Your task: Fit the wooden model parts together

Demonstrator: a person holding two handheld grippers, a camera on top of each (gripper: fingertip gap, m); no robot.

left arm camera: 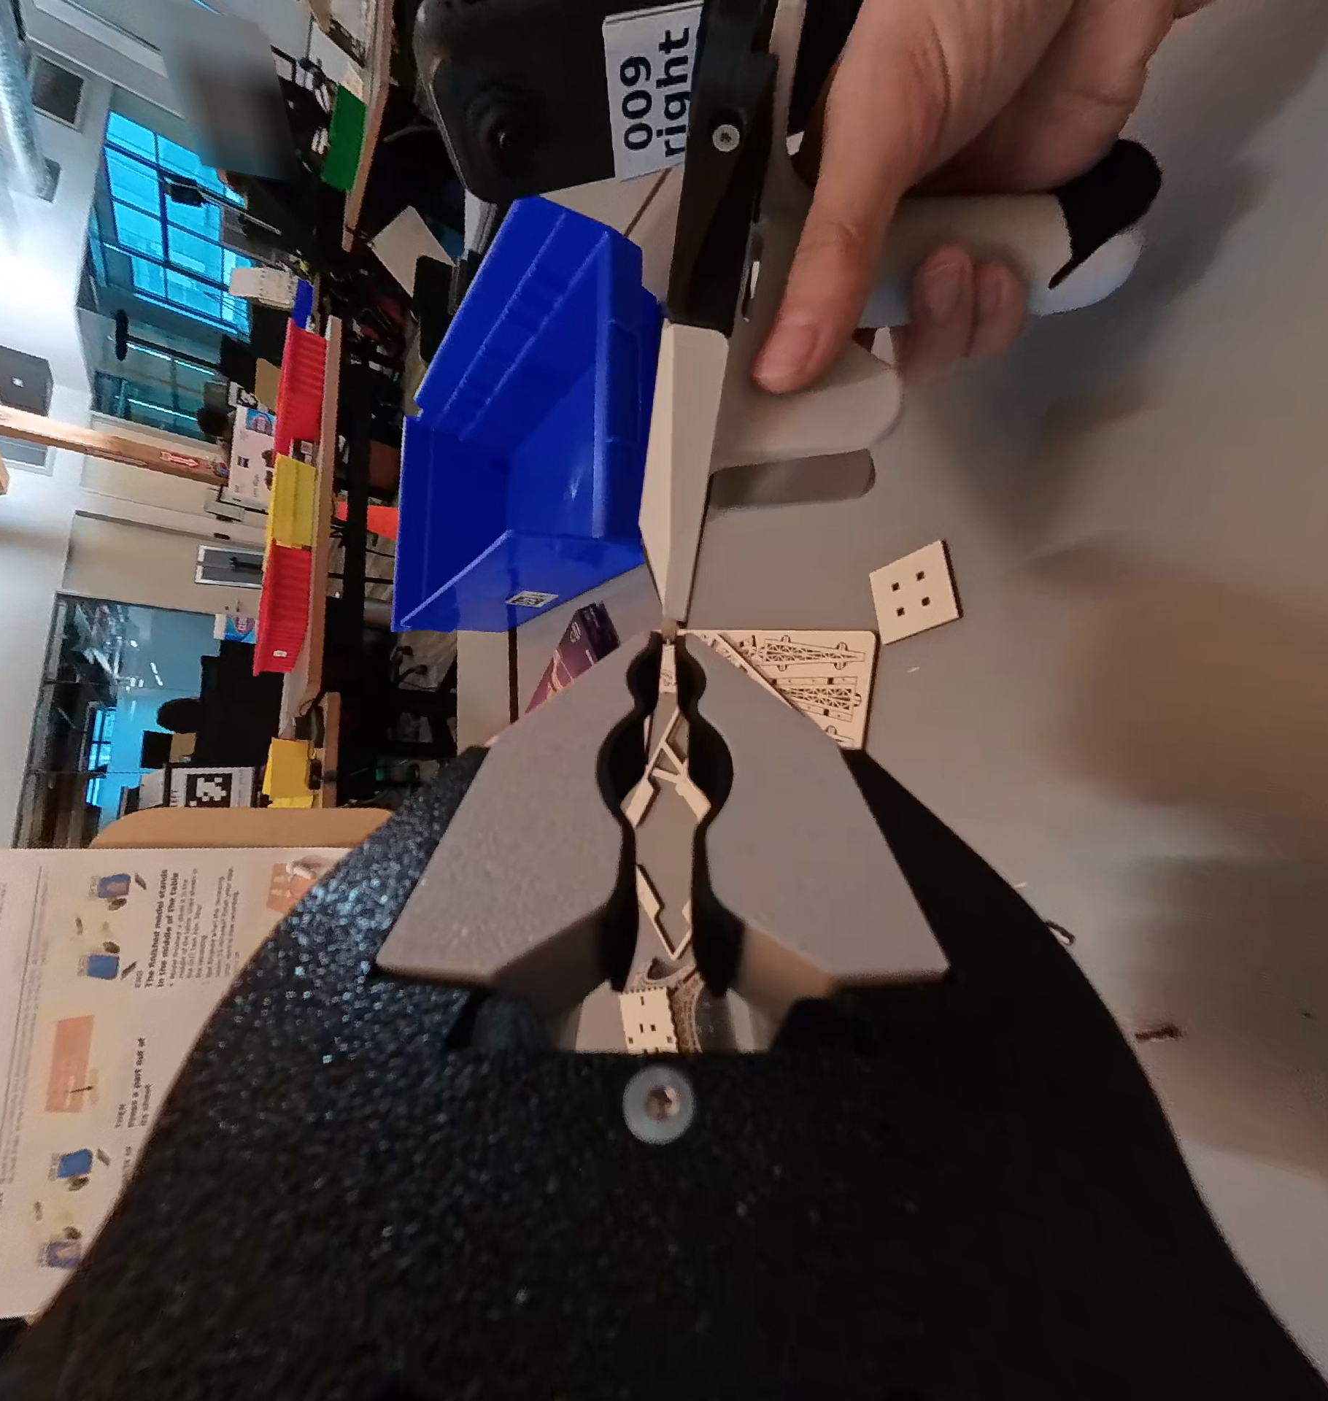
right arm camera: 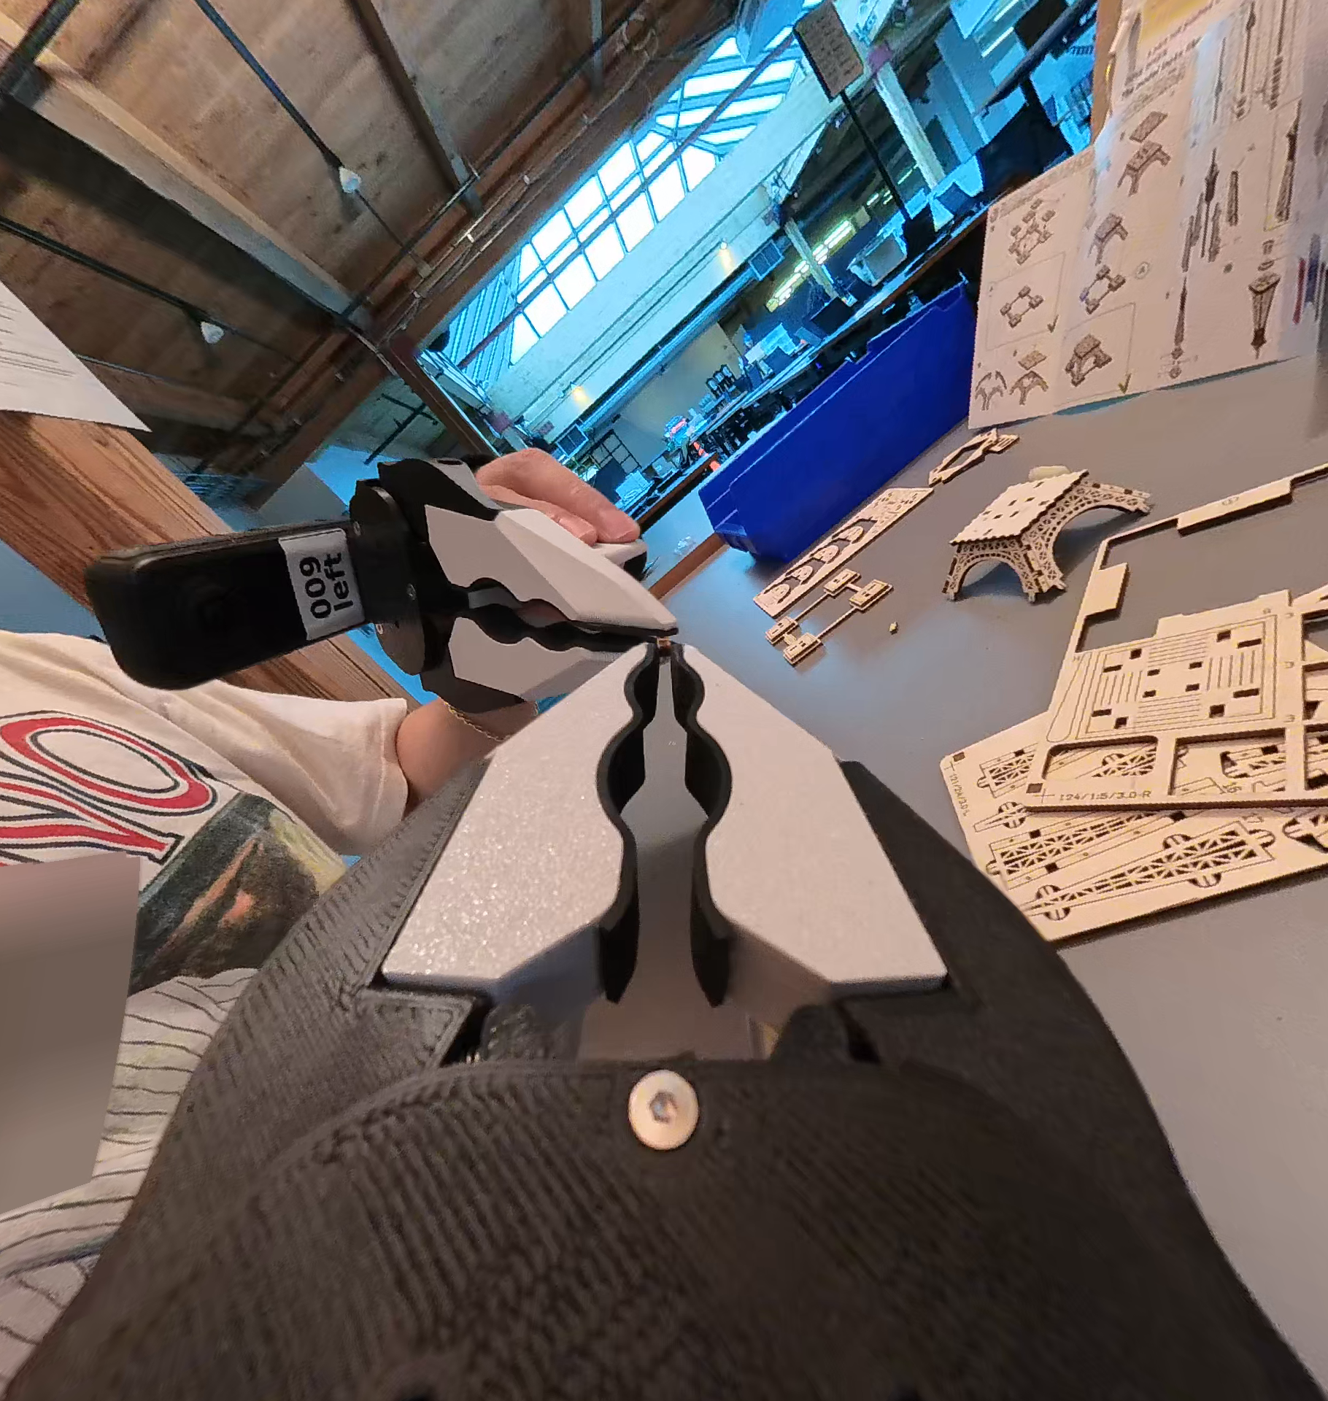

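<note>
My left gripper [left arm camera: 668, 640] and my right gripper [right arm camera: 665, 656] meet tip to tip above the grey table. Both are shut, with a tiny wooden piece [left arm camera: 670, 626] pinched at the point where the tips touch; it also shows in the right wrist view [right arm camera: 665, 643]. The right gripper [left arm camera: 676, 604] comes in from above in the left wrist view. The left gripper [right arm camera: 667, 631] comes in from the left in the right wrist view. A built wooden tower base [right arm camera: 1040, 538] stands on the table to the right. A square wooden plate with holes [left arm camera: 915, 591] lies flat.
Punched wooden part sheets [right arm camera: 1176, 720] lie stacked at the right, with a lattice sheet [right arm camera: 1101, 872] under them and a smaller sheet [right arm camera: 843, 561] farther off. A blue bin [right arm camera: 835, 455] stands at the table's far edge. Instruction sheets [right arm camera: 1138, 250] are propped behind. My two grippers' fingertips are within a few centimetres of each other. The built wooden tower base [right arm camera: 1040, 538] is about equally far from each gripper, around 20 cm.
</note>
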